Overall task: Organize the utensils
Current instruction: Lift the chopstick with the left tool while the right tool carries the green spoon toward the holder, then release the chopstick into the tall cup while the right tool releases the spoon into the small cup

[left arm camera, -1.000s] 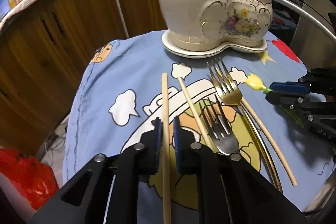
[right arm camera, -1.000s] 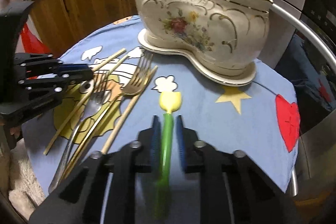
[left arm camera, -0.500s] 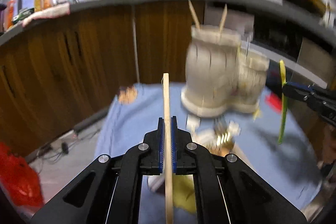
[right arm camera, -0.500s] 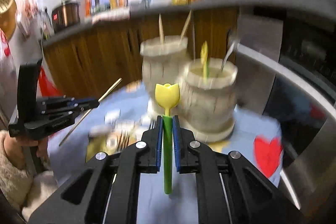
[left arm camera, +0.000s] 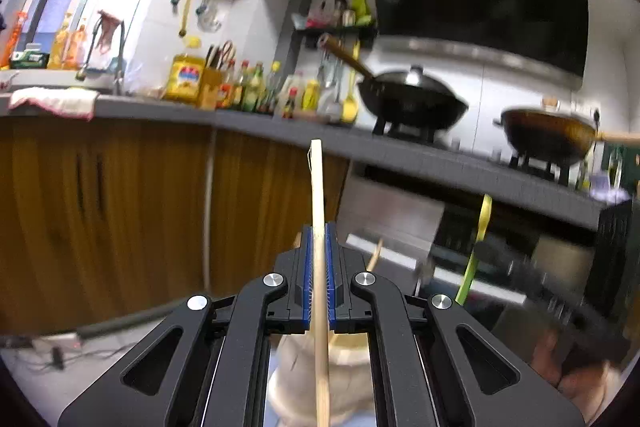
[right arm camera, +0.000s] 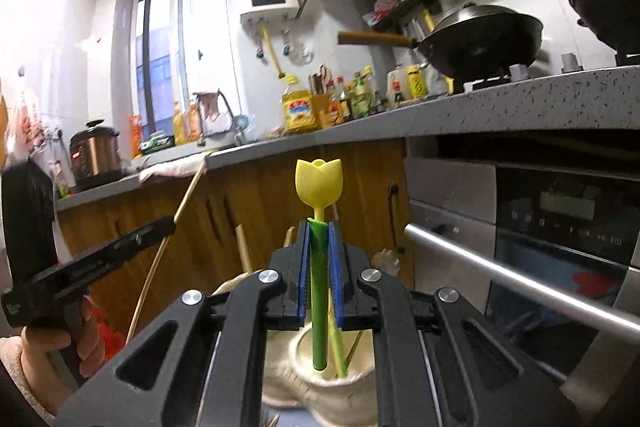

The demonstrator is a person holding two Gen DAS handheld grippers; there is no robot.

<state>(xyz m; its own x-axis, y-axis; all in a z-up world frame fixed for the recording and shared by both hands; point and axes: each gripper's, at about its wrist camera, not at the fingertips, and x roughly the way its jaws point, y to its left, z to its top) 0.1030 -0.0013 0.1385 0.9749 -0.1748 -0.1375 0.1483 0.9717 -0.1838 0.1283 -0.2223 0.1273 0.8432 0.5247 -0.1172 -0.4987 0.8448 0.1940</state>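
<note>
Holding one utensil apiece, both grippers stand raised above the ceramic holder, and the task is judged to be at the insertion step for these two items.

1. Left gripper [left arm camera: 319, 267]: fingers clamped together on a wooden chopstick [left arm camera: 318, 195]. The stick runs from 6 o'clock to 12 o'clock through the blue pads [left arm camera: 307, 267], with its upper end well clear of them. The cream ceramic holder [left arm camera: 352, 359] lies directly below, at 6 o'clock of the left wrist view, mostly hidden by the gripper body.

2. Right gripper [right arm camera: 319, 267]: fingers clamped on the green stem of a tulip-topped utensil [right arm camera: 319, 183], yellow head at 12 o'clock. The stem's lower tip hangs just above the opening of the holder's lower compartment [right arm camera: 332, 383], where other green stems already stand. Further sticks [right arm camera: 242, 247] rise from the taller compartment at 9 o'clock of the fingers.

3. Done, as visible: some utensils already sit in both compartments; both current items are lifted off the desk.

4. Left, as judged: lower each item into its compartment and release. Whether more utensils remain on the desk cannot be told; the desk surface is out of view.
</note>
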